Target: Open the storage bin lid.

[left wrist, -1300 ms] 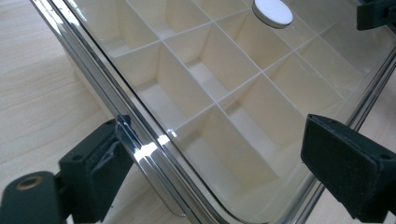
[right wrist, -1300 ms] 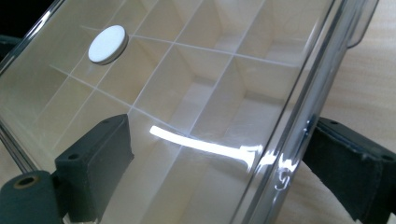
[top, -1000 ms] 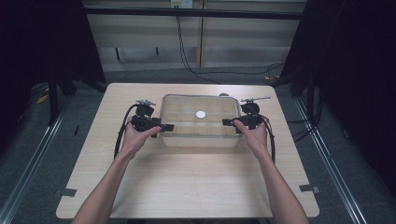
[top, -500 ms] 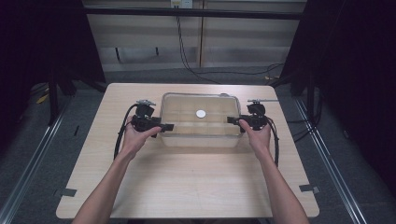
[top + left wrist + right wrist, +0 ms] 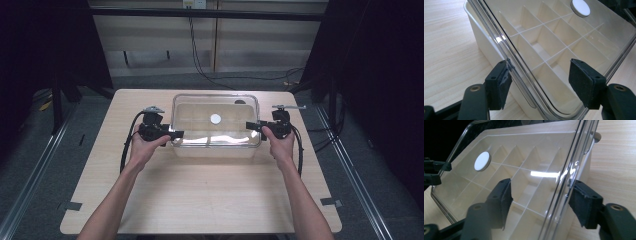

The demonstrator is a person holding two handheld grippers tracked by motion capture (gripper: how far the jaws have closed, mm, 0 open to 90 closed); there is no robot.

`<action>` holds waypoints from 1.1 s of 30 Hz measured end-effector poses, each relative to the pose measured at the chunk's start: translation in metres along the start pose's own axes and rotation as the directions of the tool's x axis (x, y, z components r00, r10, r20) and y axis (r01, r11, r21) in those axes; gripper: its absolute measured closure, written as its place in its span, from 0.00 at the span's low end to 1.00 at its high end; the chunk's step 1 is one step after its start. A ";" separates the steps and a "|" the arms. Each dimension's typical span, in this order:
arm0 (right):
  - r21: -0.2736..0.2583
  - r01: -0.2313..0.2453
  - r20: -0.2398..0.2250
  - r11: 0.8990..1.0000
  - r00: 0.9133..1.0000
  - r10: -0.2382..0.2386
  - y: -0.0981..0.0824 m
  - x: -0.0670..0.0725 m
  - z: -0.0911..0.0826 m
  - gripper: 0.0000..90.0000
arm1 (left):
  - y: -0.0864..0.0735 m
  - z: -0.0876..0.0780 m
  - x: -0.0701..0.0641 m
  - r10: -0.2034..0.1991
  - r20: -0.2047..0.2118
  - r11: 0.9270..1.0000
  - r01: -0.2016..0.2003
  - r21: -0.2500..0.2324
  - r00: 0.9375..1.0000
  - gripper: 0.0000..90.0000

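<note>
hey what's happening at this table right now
A person holds a gripper in each hand at either end of a white divided box with a clear lid on a wooden table. The left gripper and right gripper each straddle the lid's edge, and their jaws have just been closing on it. The lid looks tilted off the box. A white round disc sits on the lid.
</note>
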State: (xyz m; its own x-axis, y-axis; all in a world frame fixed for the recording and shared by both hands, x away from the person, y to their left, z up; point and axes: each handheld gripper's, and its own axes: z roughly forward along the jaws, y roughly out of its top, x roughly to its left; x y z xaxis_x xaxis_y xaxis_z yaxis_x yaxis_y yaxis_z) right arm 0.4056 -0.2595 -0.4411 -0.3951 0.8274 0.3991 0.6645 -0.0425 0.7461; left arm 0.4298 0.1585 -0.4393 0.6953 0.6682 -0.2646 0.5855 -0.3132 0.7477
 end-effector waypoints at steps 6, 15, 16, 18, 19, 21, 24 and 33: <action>-0.005 0.008 0.008 1.000 1.000 -0.008 0.000 -0.001 -0.004 0.55 | -0.001 -0.005 0.000 -0.005 -0.009 0.999 0.005 -0.036 1.000 0.47; -0.032 0.005 0.015 0.999 1.000 -0.005 0.002 0.001 -0.011 0.61 | 0.000 -0.010 -0.002 0.011 -0.018 0.998 -0.012 -0.056 1.000 0.54; -0.039 0.009 0.013 0.999 1.000 -0.009 0.003 0.001 -0.012 0.62 | 0.000 -0.011 -0.002 0.011 -0.018 0.998 -0.012 -0.058 1.000 0.55; -0.038 0.016 0.024 0.999 1.000 -0.015 0.003 0.003 -0.014 0.62 | 0.000 -0.013 -0.004 0.012 -0.027 0.998 -0.014 -0.062 1.000 0.57; -0.033 0.021 0.031 0.999 0.999 -0.020 0.003 0.005 -0.015 0.62 | 0.000 -0.014 -0.005 0.016 -0.032 0.998 -0.018 -0.065 0.999 0.57; -0.045 0.034 0.040 0.998 0.999 -0.032 0.003 0.008 -0.018 0.63 | 0.000 -0.017 -0.007 0.027 -0.040 0.997 -0.030 -0.078 0.999 0.59; -0.064 0.025 0.022 0.998 0.999 -0.024 0.002 0.009 -0.023 0.66 | -0.001 -0.021 -0.008 0.035 -0.041 0.995 -0.039 -0.094 0.999 0.62; -0.092 0.032 0.017 0.995 0.999 -0.031 0.000 0.009 -0.025 0.67 | -0.005 -0.022 -0.006 0.011 -0.021 0.991 -0.014 -0.134 1.000 0.66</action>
State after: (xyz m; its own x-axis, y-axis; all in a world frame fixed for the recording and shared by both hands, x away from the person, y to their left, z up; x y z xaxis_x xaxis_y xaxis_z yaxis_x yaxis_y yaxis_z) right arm 0.3857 -0.2662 -0.4244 -0.4042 0.8379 0.3668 0.5900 -0.0676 0.8045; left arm 0.4133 0.1706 -0.4286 0.6929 0.6788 -0.2431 0.5144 -0.2291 0.8264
